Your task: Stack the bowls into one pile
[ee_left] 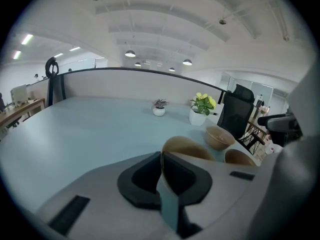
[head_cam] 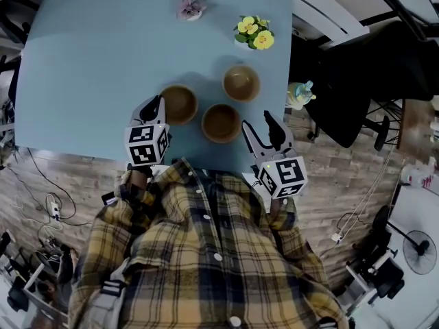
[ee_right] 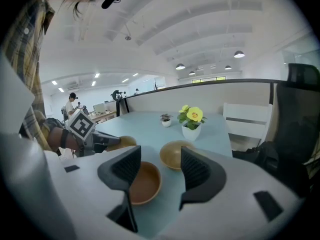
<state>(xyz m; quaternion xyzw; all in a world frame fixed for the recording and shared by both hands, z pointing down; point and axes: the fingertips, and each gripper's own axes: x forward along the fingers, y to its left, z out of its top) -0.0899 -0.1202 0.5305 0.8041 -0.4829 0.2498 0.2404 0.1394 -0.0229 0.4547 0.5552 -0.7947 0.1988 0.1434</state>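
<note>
Three brown bowls stand near the front edge of the light blue table. My left gripper is shut on the near rim of the left bowl; in the left gripper view the jaws pinch that rim, with the left bowl just beyond them. The middle bowl sits to its right and the third bowl farther back. My right gripper stands open right of the middle bowl, holding nothing. In the right gripper view the gripper frames the middle bowl and the third bowl.
A pot of yellow flowers and a small pink plant stand at the table's far side. A black office chair is off the table's right edge, with a small bottle beside it.
</note>
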